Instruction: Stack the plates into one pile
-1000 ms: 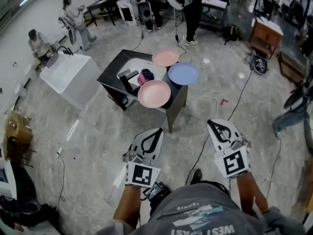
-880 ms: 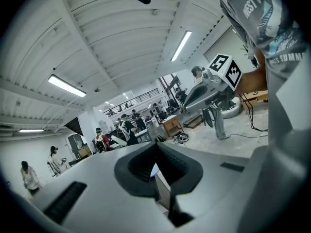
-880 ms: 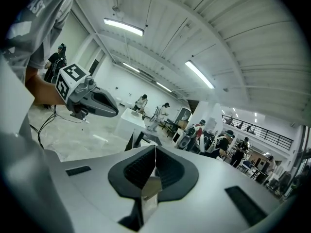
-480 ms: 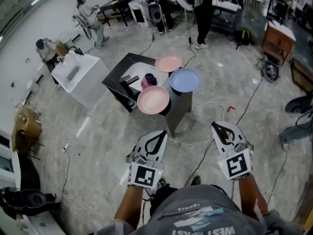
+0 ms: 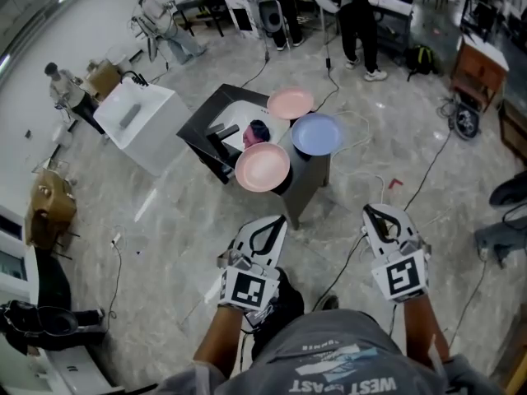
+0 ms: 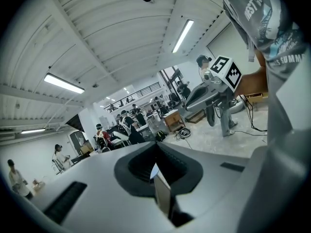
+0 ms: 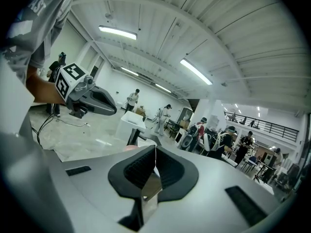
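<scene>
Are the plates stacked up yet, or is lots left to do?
Nothing is stacked yet. The near pink round plate, the blue round plate and the far pink round plate lie spread out on the dark table. Nothing is in hand: the left gripper and right gripper have shut, empty jaws, short of the table. All the stacking is left.

Left tongs (image 5: 270, 220): jaws pressed together, nothing between; at 7 o'clock, tips toward 1 o'clock.
Right tongs (image 5: 376, 212): jaws pressed together, nothing between; at 5 o'clock, tips toward 11 o'clock.
Forearms (image 5: 216, 344): bare, reaching forward.
</scene>
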`<state>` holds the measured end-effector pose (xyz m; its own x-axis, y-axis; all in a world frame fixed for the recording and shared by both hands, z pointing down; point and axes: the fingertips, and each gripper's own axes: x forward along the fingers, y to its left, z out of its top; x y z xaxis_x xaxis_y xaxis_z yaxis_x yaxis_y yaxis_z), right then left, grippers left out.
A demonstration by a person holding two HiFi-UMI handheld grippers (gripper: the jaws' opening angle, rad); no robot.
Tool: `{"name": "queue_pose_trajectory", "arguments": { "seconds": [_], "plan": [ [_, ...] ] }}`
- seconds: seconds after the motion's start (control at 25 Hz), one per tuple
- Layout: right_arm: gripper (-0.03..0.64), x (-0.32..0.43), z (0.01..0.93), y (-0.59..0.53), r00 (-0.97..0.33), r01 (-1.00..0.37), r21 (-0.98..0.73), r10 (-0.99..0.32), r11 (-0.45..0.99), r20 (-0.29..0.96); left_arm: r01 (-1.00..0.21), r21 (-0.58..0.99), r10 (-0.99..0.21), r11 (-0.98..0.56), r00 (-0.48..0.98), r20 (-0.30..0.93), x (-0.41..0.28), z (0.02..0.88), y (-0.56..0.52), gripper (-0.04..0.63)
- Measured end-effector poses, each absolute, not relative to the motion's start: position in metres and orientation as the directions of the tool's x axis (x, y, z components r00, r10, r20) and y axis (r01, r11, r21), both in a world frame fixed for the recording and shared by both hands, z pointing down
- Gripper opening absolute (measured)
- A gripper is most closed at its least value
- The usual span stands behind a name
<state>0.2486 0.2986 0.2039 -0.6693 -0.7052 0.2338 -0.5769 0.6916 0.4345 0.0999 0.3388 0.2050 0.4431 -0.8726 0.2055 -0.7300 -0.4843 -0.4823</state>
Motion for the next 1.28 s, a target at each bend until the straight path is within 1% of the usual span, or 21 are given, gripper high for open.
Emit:
{"name": "queue_pose_trajectory", "arguments": {
  "seconds": [0.2,0.48,0.76,0.92,1.28],
  "plan": [
    [0.031,0.239,0.208,0.272,-0.642,-0.582,0.453,-0.723,0.676,0.255,-0.723,-0.471,-0.858,-0.506,0.476,0.191,0.089,0.211,0.306,0.002],
    [0.031,0.21,0.208,0.241,-0.605,-0.584,0.483,-0.746,0.653,0.278,-0.724,-0.459,-0.847,-0.515,0.51,0.147,0.055,0.214,0.264,0.002],
    [0.031,0.173,0.206,0.212,-0.609,-0.595,0.481,-0.751,0.645,0.254,-0.724,-0.468,-0.854,-0.507,0.495,0.161,0.013,0.218,0.24,0.002],
    [0.031,0.154,0.205,0.195,-0.612,-0.593,0.486,-0.752,0.642,0.247,-0.732,-0.471,-0.861,-0.491,0.489,0.137,-0.005,0.213,0.224,0.002],
    [0.031,0.119,0.212,0.171,-0.591,-0.579,0.498,-0.753,0.646,0.29,-0.74,-0.464,-0.866,-0.487,0.479,0.145,-0.049,0.214,0.198,0.002]
  ]
}}
